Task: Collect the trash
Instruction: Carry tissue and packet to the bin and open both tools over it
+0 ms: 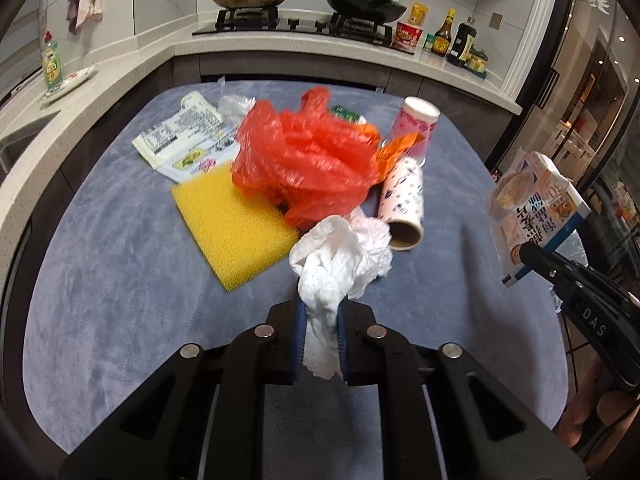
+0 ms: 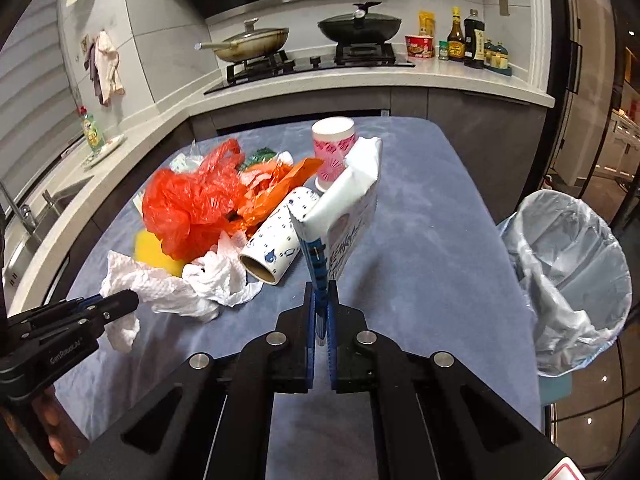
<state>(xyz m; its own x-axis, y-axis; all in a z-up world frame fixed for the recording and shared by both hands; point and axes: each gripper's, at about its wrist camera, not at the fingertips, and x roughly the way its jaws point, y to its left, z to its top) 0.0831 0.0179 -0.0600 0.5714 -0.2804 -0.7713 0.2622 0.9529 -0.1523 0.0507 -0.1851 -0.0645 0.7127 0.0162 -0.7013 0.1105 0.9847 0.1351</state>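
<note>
Pinching: left hand-held gripper (image 1: 321,312) on crumpled tissue (image 1: 336,256), right hand-held gripper (image 2: 320,304) on food packet (image 2: 344,216).

Far across your counter sit two lidded pans (image 2: 250,42) (image 2: 360,26) on the stove (image 2: 312,65), sauce bottles (image 2: 466,40) to their right, dish soap (image 2: 93,132) far left.

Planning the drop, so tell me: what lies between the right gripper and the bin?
Only bare blue tabletop, then the table's edge, in the right wrist view. The right gripper, holding a packet, has the bin to its right.
</note>
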